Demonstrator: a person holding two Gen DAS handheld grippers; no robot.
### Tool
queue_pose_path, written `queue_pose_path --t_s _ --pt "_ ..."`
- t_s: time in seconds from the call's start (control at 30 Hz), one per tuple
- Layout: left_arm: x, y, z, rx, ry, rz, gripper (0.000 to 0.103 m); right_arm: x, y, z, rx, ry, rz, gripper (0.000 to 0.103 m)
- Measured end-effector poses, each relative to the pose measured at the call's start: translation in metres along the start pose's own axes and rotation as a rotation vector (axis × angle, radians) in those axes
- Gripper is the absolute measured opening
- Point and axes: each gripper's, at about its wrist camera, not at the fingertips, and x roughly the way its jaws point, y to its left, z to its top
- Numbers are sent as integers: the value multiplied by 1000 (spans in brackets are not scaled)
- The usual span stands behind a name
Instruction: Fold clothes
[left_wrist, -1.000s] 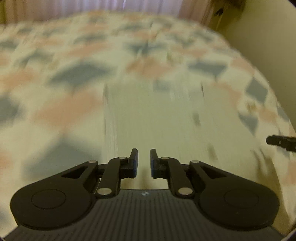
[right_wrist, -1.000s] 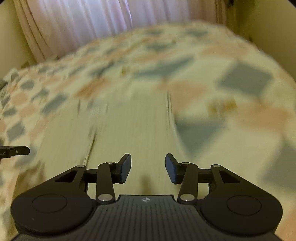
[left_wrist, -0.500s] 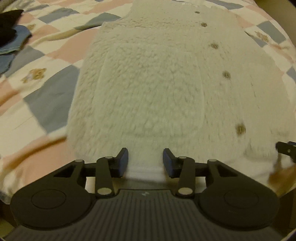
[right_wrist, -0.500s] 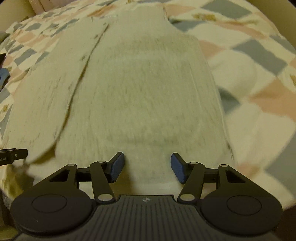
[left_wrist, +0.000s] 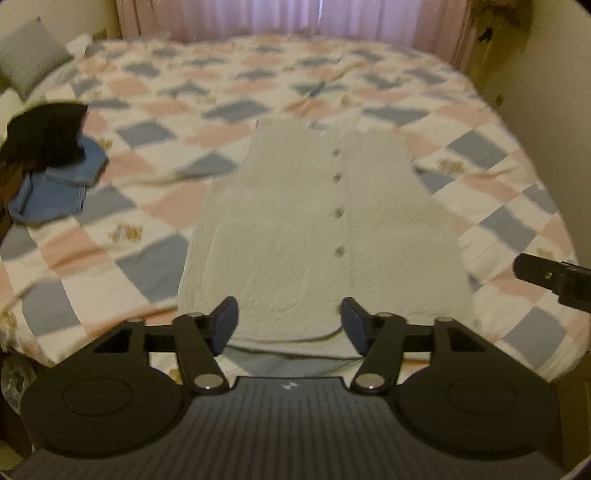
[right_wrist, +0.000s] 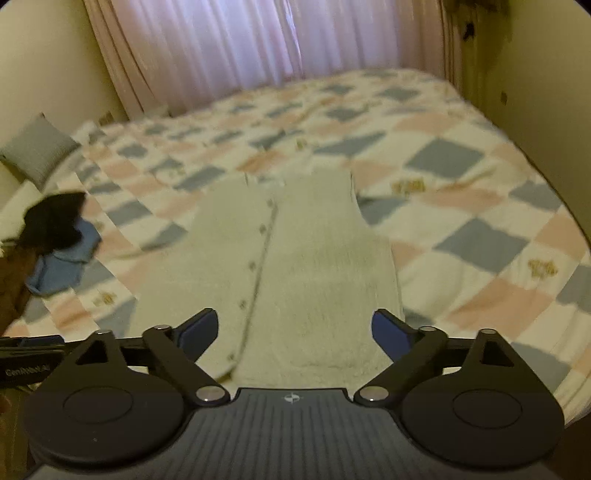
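A cream fleece vest (left_wrist: 314, 229) with a row of buttons lies flat and spread out on the patchwork bed, hem toward me; it also shows in the right wrist view as the vest (right_wrist: 295, 266). My left gripper (left_wrist: 290, 325) hovers above the hem with its jaws opening and nothing between them. My right gripper (right_wrist: 293, 330) hangs over the vest's right half, jaws opening wide, also with nothing in them. A finger of the right gripper (left_wrist: 550, 277) pokes in at the right edge of the left wrist view.
A pile of black and blue clothes (left_wrist: 51, 162) sits at the bed's left edge, also seen as the pile (right_wrist: 59, 243). A grey pillow (left_wrist: 27, 55) lies at the far left. Pink curtains (right_wrist: 258, 48) hang behind the quilt (left_wrist: 480, 177); walls close in right.
Both grippers have pulled back and risen from close over the vest, so the whole bed now shows. Both sets of jaws have widened.
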Motion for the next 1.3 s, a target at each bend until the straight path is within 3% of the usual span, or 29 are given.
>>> queue_pose_path --t_s 0.17,0.4,0.77,1.3 --pt "-34 -20 16 39 -48 13 67 -36 9 14 -19 -16 -7 100" --pt "-43 -32 20 85 -26 4 70 -45 4 4 -2 32 -40 101" --pt "-40 -29 -1 91 19 5 76 -34 8 -14 -65 113 -146 101" --pt "-41 -22 -29 66 58 30 79 -35 12 -39 -132 138 -197 101"
